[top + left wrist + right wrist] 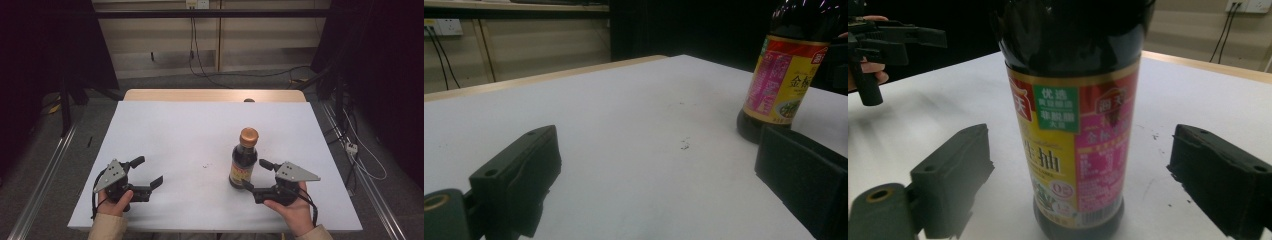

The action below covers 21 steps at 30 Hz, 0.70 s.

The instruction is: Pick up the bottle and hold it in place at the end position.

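Observation:
A dark soy sauce bottle (pixel 244 162) with an orange-brown cap and a yellow and pink label stands upright on the white table (pixel 200 125), right of centre. My right gripper (pixel 254 174) is open, with one jaw on each side of the bottle's lower body. In the right gripper view, gaps show between the bottle (pixel 1073 125) and both pads, so nothing is pressed. My left gripper (pixel 149 170) rests open near the front left with nothing between its fingers. In the left gripper view, the bottle (pixel 786 75) stands off to the right.
A few dark specks (pixel 205 166) lie on the sheet between the two grippers. The wooden table edge (pixel 215 95) runs along the far side. Cables and a power strip (pixel 351 147) lie on the floor to the right. Metal rails flank the table.

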Available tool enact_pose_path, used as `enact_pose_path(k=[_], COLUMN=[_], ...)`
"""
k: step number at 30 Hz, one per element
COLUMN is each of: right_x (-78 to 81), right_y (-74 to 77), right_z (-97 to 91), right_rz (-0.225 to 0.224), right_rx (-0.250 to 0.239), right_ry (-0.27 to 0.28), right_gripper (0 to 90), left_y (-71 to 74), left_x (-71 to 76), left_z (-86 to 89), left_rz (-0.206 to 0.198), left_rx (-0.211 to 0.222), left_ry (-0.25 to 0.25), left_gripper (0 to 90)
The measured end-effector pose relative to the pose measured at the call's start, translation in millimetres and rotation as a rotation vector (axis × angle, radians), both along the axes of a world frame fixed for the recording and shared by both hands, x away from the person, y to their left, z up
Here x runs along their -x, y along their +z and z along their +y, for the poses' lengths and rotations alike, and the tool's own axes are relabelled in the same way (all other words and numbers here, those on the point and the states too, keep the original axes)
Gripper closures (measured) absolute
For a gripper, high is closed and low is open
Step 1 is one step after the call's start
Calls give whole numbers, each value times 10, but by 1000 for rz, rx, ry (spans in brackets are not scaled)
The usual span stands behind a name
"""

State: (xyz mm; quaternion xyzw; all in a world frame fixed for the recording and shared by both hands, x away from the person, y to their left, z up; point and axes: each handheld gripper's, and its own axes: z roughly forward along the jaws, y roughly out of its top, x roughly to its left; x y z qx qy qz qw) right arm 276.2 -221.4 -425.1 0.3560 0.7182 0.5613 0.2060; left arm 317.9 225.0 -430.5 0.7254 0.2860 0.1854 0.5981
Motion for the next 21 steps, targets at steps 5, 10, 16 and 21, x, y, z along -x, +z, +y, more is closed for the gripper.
enact_pose_path(k=[5, 10, 16, 21], right_x=[-72, -132, -184, -237], right_y=[7, 22, 50, 72], right_z=[48, 101, 158, 174], right_rz=[2, 6, 5, 7], right_rx=[-1, -4, -9, -26], right_ry=[3, 6, 4, 12], right_gripper=[131, 156, 180, 203], left_y=[-4, -6, -14, -14], left_x=[3, -7, -12, -16], left_z=[-12, -35, -48, -66], left_rz=[-3, -6, 0, -4], left_rx=[0, 6, -4, -3], left_ry=[-1, -21, -23, -29], left_gripper=[44, 44, 49, 49])
